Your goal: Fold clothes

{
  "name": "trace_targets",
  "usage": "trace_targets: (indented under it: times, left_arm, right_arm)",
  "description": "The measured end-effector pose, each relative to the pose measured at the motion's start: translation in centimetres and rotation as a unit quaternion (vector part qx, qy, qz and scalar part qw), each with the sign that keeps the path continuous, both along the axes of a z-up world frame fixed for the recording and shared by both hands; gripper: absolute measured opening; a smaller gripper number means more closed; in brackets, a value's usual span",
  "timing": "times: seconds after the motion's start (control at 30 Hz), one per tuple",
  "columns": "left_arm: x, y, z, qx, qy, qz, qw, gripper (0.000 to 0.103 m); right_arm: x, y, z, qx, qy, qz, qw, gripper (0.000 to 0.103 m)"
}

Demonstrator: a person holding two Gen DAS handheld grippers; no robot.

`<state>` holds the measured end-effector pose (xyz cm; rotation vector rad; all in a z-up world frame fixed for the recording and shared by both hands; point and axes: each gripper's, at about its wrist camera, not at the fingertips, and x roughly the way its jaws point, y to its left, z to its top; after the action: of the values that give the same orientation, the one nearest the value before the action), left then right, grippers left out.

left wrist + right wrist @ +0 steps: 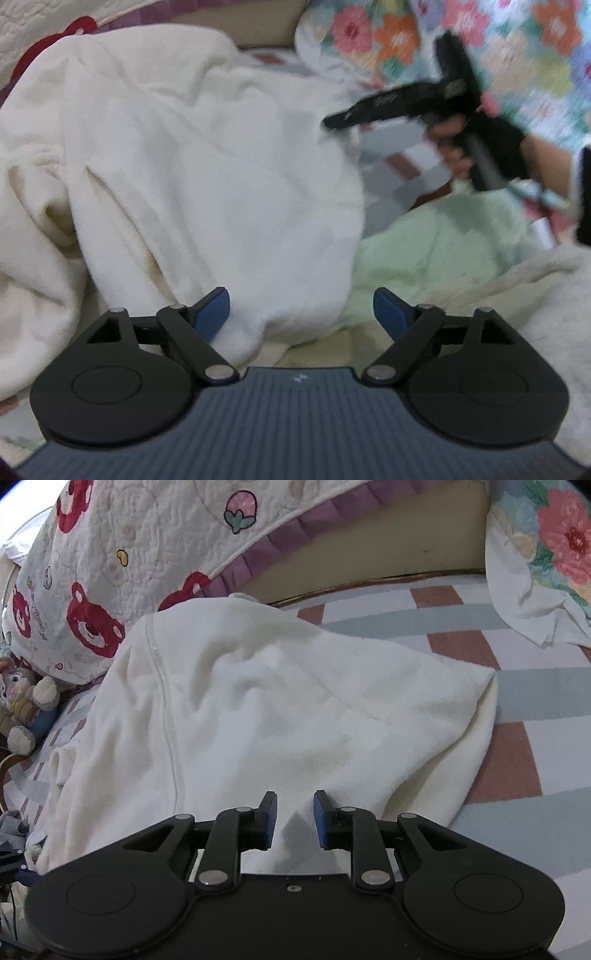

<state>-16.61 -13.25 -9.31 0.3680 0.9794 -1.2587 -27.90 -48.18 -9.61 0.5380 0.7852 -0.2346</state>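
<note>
Nearest the left wrist camera, the left gripper (pixel 301 308) has its fingers spread wide and holds nothing, poised over the near hem of the cream fleece garment (pixel 207 177). A pale green cloth (pixel 436 251) lies just beside that hem. The right gripper (pixel 294 819) has its fingers partly apart with only a narrow gap, empty, low over the garment's near edge.

The garment (pixel 280 709) is spread in loose rumples across the checked bed (pixel 517 686), one corner lying toward the bed's right side and its far edge against the bear-print quilt (pixel 92 590).

This fits either smoothing before a fold or settling a fold just laid. Any grasp calls for pinching a single fleece layer at an edge.
</note>
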Motion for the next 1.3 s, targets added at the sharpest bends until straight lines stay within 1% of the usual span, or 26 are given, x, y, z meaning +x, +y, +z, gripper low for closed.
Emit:
trace_targets:
  times: [0.03, 0.07, 0.1, 0.13, 0.17, 0.23, 0.27, 0.37, 0.4, 0.47, 0.5, 0.57, 0.6, 0.67, 0.7, 0.73, 0.8, 0.87, 0.9, 1.03, 1.07, 1.1, 1.17, 1.2, 1.27, 1.3]
  left_arm:
    - [-0.1, -0.1, -0.2, 0.009, -0.008, 0.002, 0.9999, 0.085]
    - [-0.2, -0.3, -0.4, 0.019, -0.016, 0.005, 0.9997, 0.078]
    - [-0.5, -0.4, -0.5, 0.032, -0.055, 0.009, 0.9979, 0.068]
    - [-1.0, -0.7, -0.6, 0.051, -0.111, 0.01, 0.9925, 0.045]
    - [-1.3, -0.9, -0.7, 0.06, -0.148, 0.015, 0.9871, 0.029]
    - [-1.9, -1.1, -0.8, 0.076, -0.22, 0.023, 0.9723, 0.024]
    - [-1.4, -0.9, -0.5, 0.065, -0.216, 0.034, 0.9736, 0.021]
    - [0.0, -0.3, 0.8, 0.028, -0.2, 0.07, 0.9768, 0.019]
    - [0.3, 0.0, 1.4, 0.018, -0.219, 0.088, 0.9717, 0.019]
    - [1.1, 0.5, 2.6, -0.003, -0.257, 0.122, 0.9587, 0.019]
    - [1.9, 0.8, 3.0, -0.014, -0.255, 0.142, 0.9563, 0.019]
    - [3.3, 1.5, 3.5, -0.037, -0.226, 0.173, 0.958, 0.019]
    - [4.1, 1.8, 3.3, -0.042, -0.216, 0.186, 0.9577, 0.019]
    - [5.4, 2.3, 2.9, -0.046, -0.202, 0.208, 0.9559, 0.019]
    - [6.0, 2.5, 2.6, -0.046, -0.199, 0.217, 0.9545, 0.019]
    - [6.5, 2.5, 2.3, -0.046, -0.196, 0.222, 0.954, 0.019]
    - [7.2, 2.6, 1.9, -0.05, -0.187, 0.232, 0.9531, 0.019]
    - [7.4, 2.7, 1.7, -0.06, -0.181, 0.239, 0.9521, 0.019]
    - [7.5, 2.6, 1.6, -0.061, -0.183, 0.24, 0.9516, 0.019]
    - [7.4, 2.6, 1.8, -0.071, -0.18, 0.24, 0.9512, 0.019]
    - [7.5, 2.8, 2.1, -0.076, -0.174, 0.243, 0.9512, 0.019]
    - [7.3, 3.3, 2.5, -0.087, -0.165, 0.246, 0.951, 0.019]
    - [7.0, 3.8, 3.3, -0.098, -0.171, 0.25, 0.9481, 0.015]
    - [6.8, 3.9, 3.5, -0.1, -0.179, 0.25, 0.9465, 0.015]
    - [6.9, 3.8, 3.3, -0.093, -0.181, 0.241, 0.949, 0.015]
    - [7.1, 3.7, 2.9, -0.088, -0.172, 0.237, 0.9521, 0.015]
  right_arm:
    - [-0.1, 0.0, 0.1, -0.006, 0.0, 0.0, 1.0, 0.026]
    - [-0.3, 0.0, 0.3, -0.013, 0.0, -0.001, 1.0, 0.026]
    - [-0.6, -0.1, 0.5, -0.022, 0.001, -0.006, 1.0, 0.026]
    - [-0.9, -0.3, 0.7, -0.031, 0.003, -0.01, 0.999, 0.026]
    - [-1.3, -0.4, 0.9, -0.042, 0.006, -0.015, 0.999, 0.026]
    - [-2.6, -1.1, 1.0, -0.075, 0.026, -0.029, 0.996, 0.027]
    - [-3.2, -1.4, 1.0, -0.091, 0.036, -0.036, 0.995, 0.027]
    - [-4.7, -1.9, 0.5, -0.14, 0.068, -0.041, 0.987, 0.027]
    - [-5.2, -1.9, 0.3, -0.156, 0.077, -0.04, 0.984, 0.027]
    - [-5.7, -1.4, -0.2, -0.184, 0.083, -0.027, 0.979, 0.027]
    - [-5.7, -1.0, -0.4, -0.193, 0.086, -0.016, 0.977, 0.027]
    - [-5.5, -0.2, -0.8, -0.204, 0.089, 0.009, 0.975, 0.027]
    - [-5.2, 0.2, -0.7, -0.208, 0.088, 0.019, 0.974, 0.027]
    - [-4.7, 0.9, -0.4, -0.221, 0.082, 0.03, 0.971, 0.031]
    - [-4.5, 1.2, -0.1, -0.23, 0.077, 0.032, 0.97, 0.04]
    - [-4.2, 1.6, 0.2, -0.238, 0.072, 0.034, 0.968, 0.048]
    - [-3.6, 2.3, 1.0, -0.261, 0.061, 0.036, 0.963, 0.054]
    - [-2.8, 3.0, 1.5, -0.273, 0.052, 0.044, 0.959, 0.055]
    - [-2.3, 3.3, 1.7, -0.275, 0.049, 0.051, 0.959, 0.057]
    - [-0.1, 4.7, 0.8, -0.279, 0.054, 0.068, 0.956, 0.066]
    - [0.5, 4.9, 0.4, -0.282, 0.062, 0.068, 0.955, 0.067]
    - [1.3, 4.9, -0.2, -0.29, 0.081, 0.062, 0.952, 0.067]
    - [2.6, 4.8, -0.9, -0.308, 0.111, 0.05, 0.943, 0.067]
    - [3.0, 4.3, -0.6, -0.316, 0.108, 0.042, 0.942, 0.067]
    - [3.8, 3.3, 0.0, -0.327, 0.099, 0.026, 0.94, 0.064]
    - [4.2, 2.5, 0.9, -0.317, 0.082, 0.013, 0.945, 0.058]
